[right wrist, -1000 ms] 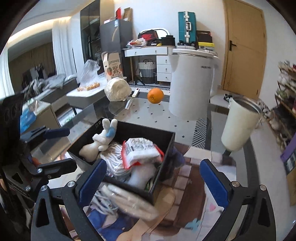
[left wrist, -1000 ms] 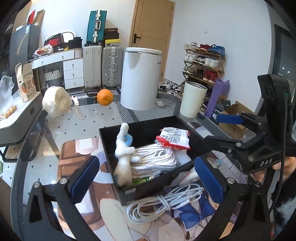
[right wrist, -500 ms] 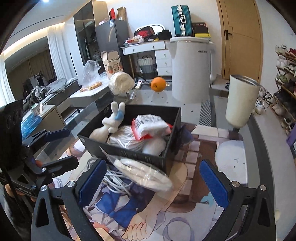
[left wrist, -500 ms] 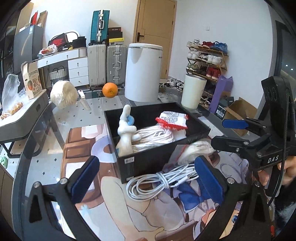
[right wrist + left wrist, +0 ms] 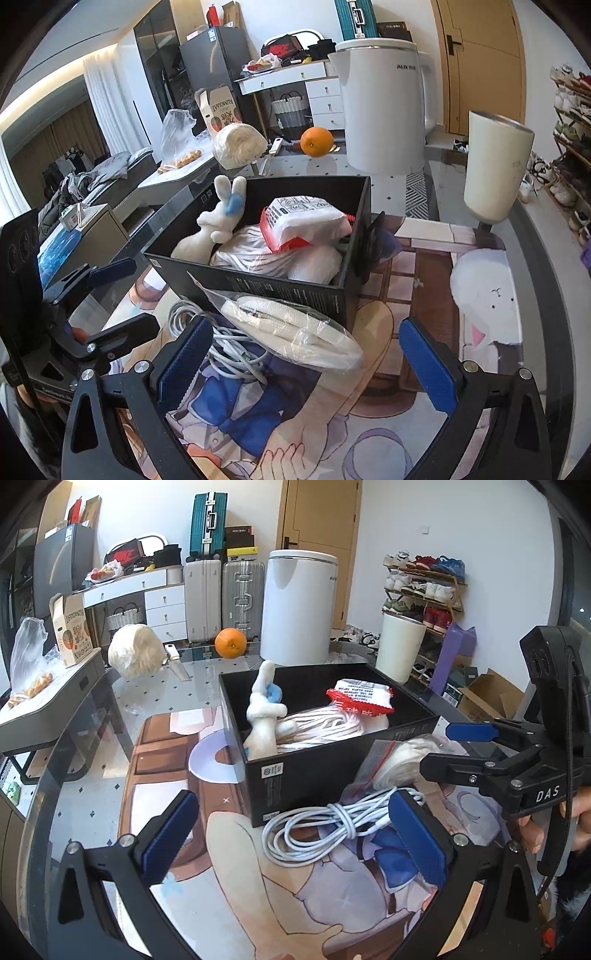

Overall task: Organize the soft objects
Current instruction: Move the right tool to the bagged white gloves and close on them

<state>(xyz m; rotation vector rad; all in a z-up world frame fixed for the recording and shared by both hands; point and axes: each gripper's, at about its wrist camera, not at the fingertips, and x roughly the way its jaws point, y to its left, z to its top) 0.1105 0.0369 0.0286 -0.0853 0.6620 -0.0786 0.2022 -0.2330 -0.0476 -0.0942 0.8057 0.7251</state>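
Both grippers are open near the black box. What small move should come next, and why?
Probably the right gripper should advance and close on the clear bag of white rope. The bag lies on the mat, leaning against the black box, directly between its open fingers. The white cable also remains outside, in front of the open left gripper, and could follow.

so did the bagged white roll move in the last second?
Yes. The bagged white roll was over the black box's near edge; now it lies lower on the mat, in front of the box wall.

"DAS" on the right gripper (image 5: 471, 747), "AUX" on the white kettle (image 5: 384, 110), "KUMQUAT" on the carton (image 5: 218, 110)
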